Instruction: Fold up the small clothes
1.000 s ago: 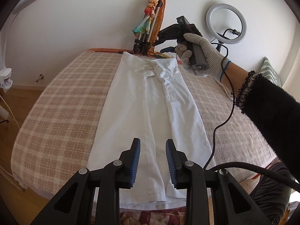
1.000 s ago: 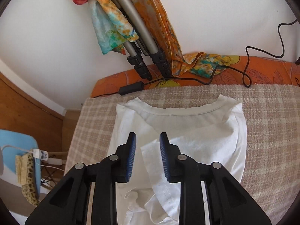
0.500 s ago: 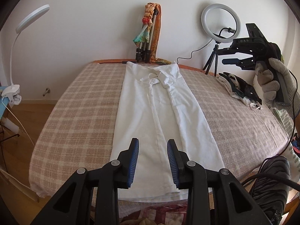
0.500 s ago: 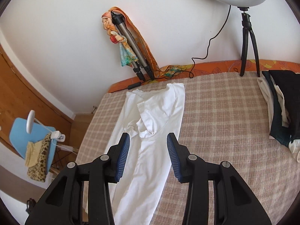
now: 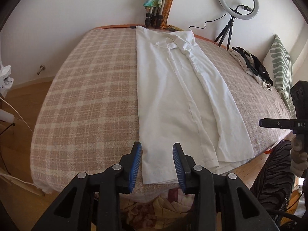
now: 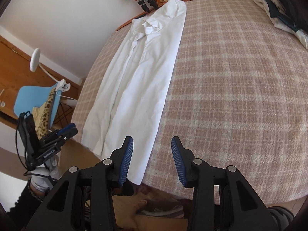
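Note:
A white garment (image 5: 179,96) lies lengthwise on the checked bed cover (image 5: 92,96), its long sides folded in to a narrow strip, neck end at the far wall. My left gripper (image 5: 157,163) is open and empty, just above the near hem's left corner. My right gripper (image 6: 152,160) is open and empty above the near right corner of the garment (image 6: 138,80). The right gripper's body shows at the right edge of the left wrist view (image 5: 279,124). The left gripper shows at the left of the right wrist view (image 6: 57,136).
A pile of dark and white clothes (image 5: 252,65) lies at the bed's far right, beside a striped pillow (image 5: 281,65). A ring light on a tripod (image 5: 237,0) and folded tripods with scarves (image 5: 156,9) stand against the wall. A blue chair (image 6: 36,98) stands left of the bed.
Both grippers have pulled back from the neck end to the near end of the bed. The right gripper has opened wider and come down over the hem's right corner.

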